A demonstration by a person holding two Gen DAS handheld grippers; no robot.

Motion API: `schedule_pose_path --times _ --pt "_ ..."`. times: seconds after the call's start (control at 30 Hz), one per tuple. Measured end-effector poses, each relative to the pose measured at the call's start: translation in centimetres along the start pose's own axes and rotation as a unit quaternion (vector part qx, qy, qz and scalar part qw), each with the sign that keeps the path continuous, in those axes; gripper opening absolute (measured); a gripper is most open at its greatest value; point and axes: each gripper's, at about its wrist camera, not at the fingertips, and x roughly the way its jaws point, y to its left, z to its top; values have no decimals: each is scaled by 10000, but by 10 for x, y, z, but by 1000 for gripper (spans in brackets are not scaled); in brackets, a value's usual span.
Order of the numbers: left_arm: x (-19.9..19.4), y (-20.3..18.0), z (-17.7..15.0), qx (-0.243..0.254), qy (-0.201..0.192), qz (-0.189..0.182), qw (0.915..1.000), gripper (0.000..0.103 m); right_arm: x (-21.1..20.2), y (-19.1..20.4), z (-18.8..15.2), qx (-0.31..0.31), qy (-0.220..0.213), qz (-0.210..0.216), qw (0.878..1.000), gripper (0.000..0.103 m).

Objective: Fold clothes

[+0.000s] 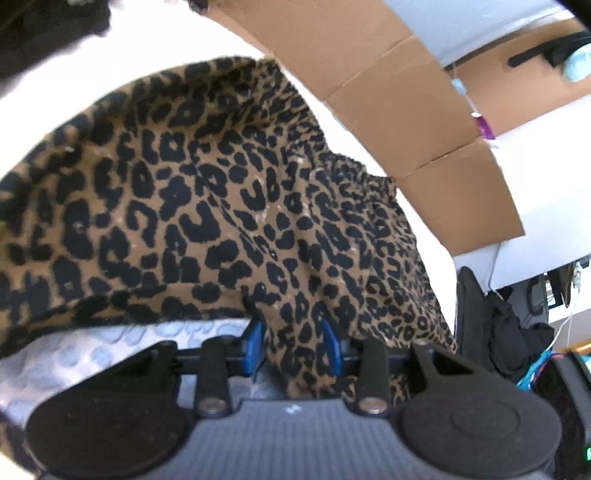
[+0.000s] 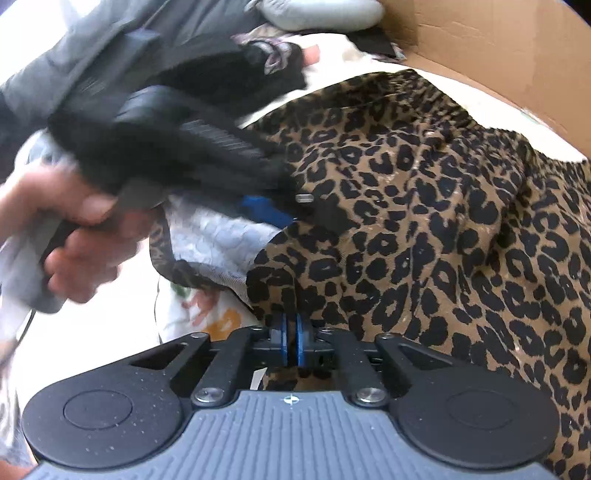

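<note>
A leopard-print garment (image 1: 221,206) lies bunched on a white surface (image 1: 155,44). A fold of it runs between the blue pads (image 1: 255,345) of my left gripper (image 1: 293,343), which is shut on that fold. The lifted edge shows its pale reverse side (image 1: 122,343). The same garment (image 2: 424,221) fills the right wrist view, where my right gripper (image 2: 290,343) is shut on its edge with the pads nearly touching. A hand (image 2: 74,236) holds the left gripper (image 2: 280,214) just beyond, at the cloth's upper left.
A brown cardboard wall (image 1: 406,110) curves along the far side, also seen as cardboard (image 2: 498,48). Dark clothes (image 2: 207,66) and a grey cushion (image 2: 321,14) lie behind the garment. A black garment (image 1: 498,325) hangs at the right. A floral-print cloth (image 2: 207,317) lies below the garment's edge.
</note>
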Motion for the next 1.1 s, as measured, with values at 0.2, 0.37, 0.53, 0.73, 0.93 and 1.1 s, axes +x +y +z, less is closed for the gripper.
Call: schedule_pose_path --times 0.2,0.37,0.53,0.73,0.93,1.1 --pt "-46 -16 -23 381 -331 -1 9987 34 -8 -14 1 571 -132 213 9981 3" --pt "-46 -22 -44 690 -64 -102 9975 34 -16 -25 2 861 -230 254 9957 1" --pt "-25 -20 -58 852 13 55 9963 34 -23 -34 3 983 -280 214 9945 0" --pt "-10 -30 -60 1480 -26 131 9889 34 -25 -53 0 1425 -333 192 9890 0" --pt "6 -36 -58 1848 109 28 9827 35 -22 -62 -6 1561 -351 256 9868 0" --pt "21 -37 -56 1989 224 -73 9797 35 -23 -66 -10 1631 -365 275 9856 0"
